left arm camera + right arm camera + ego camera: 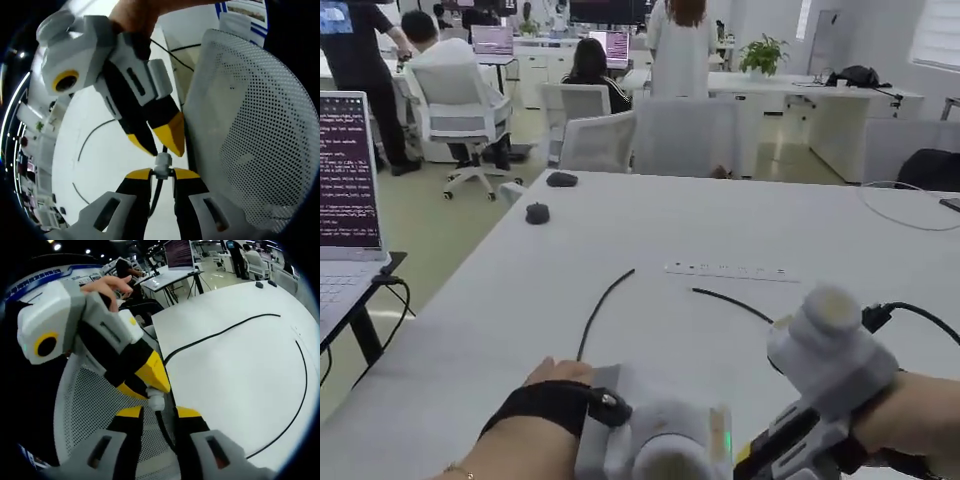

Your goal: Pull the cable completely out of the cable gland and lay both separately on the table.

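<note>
A small white cable gland (162,165) sits between the yellow tips of my left gripper (162,174), which is shut on it. A black cable (154,200) runs from the gland down between those jaws. My right gripper (162,149) comes in from above, its tips meeting right at the gland's far end. In the right gripper view, the gland (156,399) sits just past my right gripper (159,412), and the cable (164,427) passes between its jaws. The left gripper (145,385) pinches the gland from above. The cable's long end (225,330) trails over the white table (240,390).
Black cable lengths (600,310) (735,305) lie on the table (520,300), with a white power strip (732,271) behind them. Two mice (537,213) sit farther back, a laptop (348,180) stands left. A white mesh chair back (250,125) is close beside the grippers. People sit in the background.
</note>
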A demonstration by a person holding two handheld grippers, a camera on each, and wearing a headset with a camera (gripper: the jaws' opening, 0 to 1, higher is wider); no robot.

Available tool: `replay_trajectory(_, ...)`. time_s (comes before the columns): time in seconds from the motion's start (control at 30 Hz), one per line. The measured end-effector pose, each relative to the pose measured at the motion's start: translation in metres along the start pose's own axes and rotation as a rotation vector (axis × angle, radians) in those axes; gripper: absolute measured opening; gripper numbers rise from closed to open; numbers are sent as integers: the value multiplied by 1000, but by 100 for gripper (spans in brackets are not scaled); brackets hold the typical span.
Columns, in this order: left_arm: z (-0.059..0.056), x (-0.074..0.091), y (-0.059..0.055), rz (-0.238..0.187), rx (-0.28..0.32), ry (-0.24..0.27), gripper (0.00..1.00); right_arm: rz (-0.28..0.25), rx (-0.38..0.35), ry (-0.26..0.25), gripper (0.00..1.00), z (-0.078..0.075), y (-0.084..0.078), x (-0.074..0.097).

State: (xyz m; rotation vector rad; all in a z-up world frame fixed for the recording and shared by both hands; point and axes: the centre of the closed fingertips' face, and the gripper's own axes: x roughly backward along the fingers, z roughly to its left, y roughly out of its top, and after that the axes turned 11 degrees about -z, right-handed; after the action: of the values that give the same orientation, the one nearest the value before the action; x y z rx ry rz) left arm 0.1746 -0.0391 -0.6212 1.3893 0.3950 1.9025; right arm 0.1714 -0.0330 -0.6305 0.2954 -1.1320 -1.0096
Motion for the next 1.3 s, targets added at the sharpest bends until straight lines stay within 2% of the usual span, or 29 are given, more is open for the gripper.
replay_trajectory(0.1, -2, 1, 0, 9, -19, -1, 16, 0, -5, 30, 20, 3, 5, -4)
replay_trajectory(0.23, -2, 1, -2, 24, -29, -4, 16, 33, 1, 63, 13, 9, 4, -8)
replay_trajectory(0.33, -5, 0, -8, 48, -39, -45, 16, 78, 88, 50, 12, 8, 2, -13)
replay_trajectory(0.4, -5, 0, -13, 61, 1, -67, 16, 89, 84, 15, 12, 7, 3, -19)
replay_trajectory(0.5, -4, 1, -19, 64, 86, -88, 16, 94, 128, -20, 11, 4, 4, -24)
replay_trajectory(0.6, -3, 0, -25, 50, 195, -109, 16, 90, 155, -66, 11, 1, 7, -27)
replay_trajectory(0.63, -2, 0, -26, 42, 212, -115, 16, 91, 198, -88, 11, -2, 8, -26)
replay_trajectory(0.67, -4, 1, -25, 21, 251, -153, 16, 96, 249, -96, 11, 0, 7, -28)
replay_trajectory(0.73, -7, 3, -27, 5, 340, -203, 16, 99, 352, -122, 11, 1, 7, -29)
replay_trajectory(0.77, -7, 3, -27, -4, 376, -216, 16, 101, 381, -136, 11, 1, 7, -30)
replay_trajectory(0.8, -6, 2, -26, -20, 451, -231, 16, 109, 420, -151, 11, 1, 7, -30)
replay_trajectory(0.93, -1, 2, -27, -46, 555, -281, 16, 93, 472, -199, 10, -2, 10, -28)
replay_trajectory(1.03, 2, 2, -25, -64, 677, -319, 16, 82, 512, -222, 10, -3, 12, -25)
replay_trajectory(1.1, 3, 2, -24, -77, 705, -334, 16, 88, 554, -239, 10, -4, 13, -22)
replay_trajectory(1.17, 4, 1, -24, -75, 763, -336, 16, 88, 604, -248, 10, -6, 13, -22)
replay_trajectory(1.23, 3, -1, -24, -79, 790, -346, 16, 93, 593, -247, 10, -6, 12, -22)
replay_trajectory(1.27, 3, -2, -25, -74, 823, -349, 16, 94, 600, -251, 10, -7, 11, -22)
replay_trajectory(1.3, 5, -3, -27, -75, 814, -346, 16, 90, 611, -261, 10, -9, 11, -23)
